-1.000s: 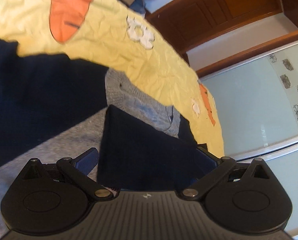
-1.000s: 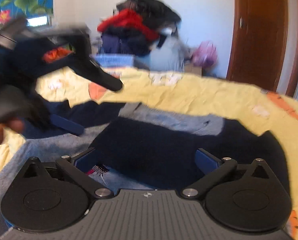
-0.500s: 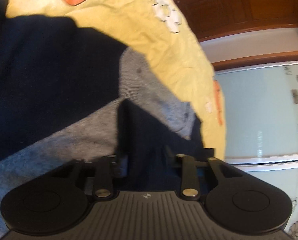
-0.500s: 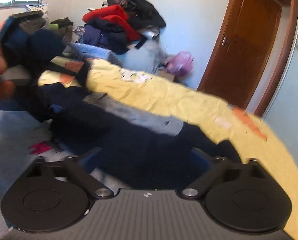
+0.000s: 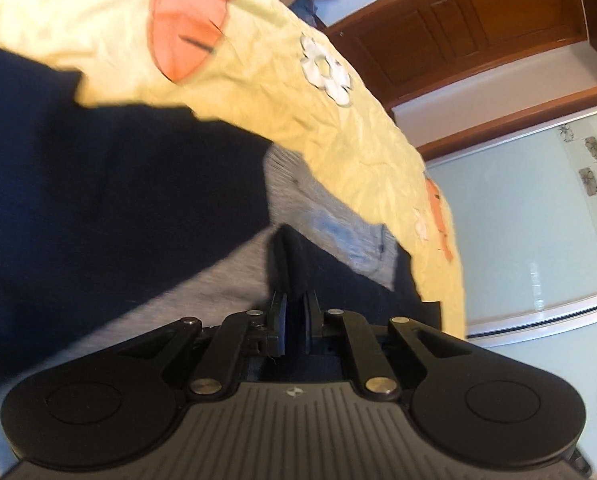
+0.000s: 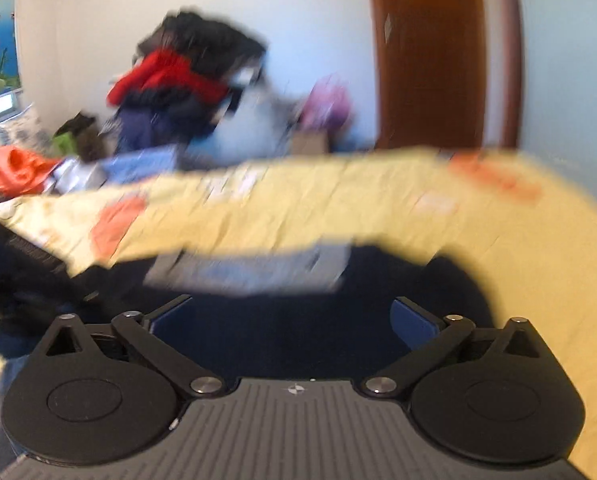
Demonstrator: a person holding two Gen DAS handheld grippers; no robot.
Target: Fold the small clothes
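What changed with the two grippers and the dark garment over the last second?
The left gripper has just been closing and is now shut on a raised fold of the navy garment; a second ago its jaws stood wide around that fold. The right gripper narrowed briefly, reopened, and stands open above the navy cloth, holding nothing. The grey garment and yellow sheet stayed put.
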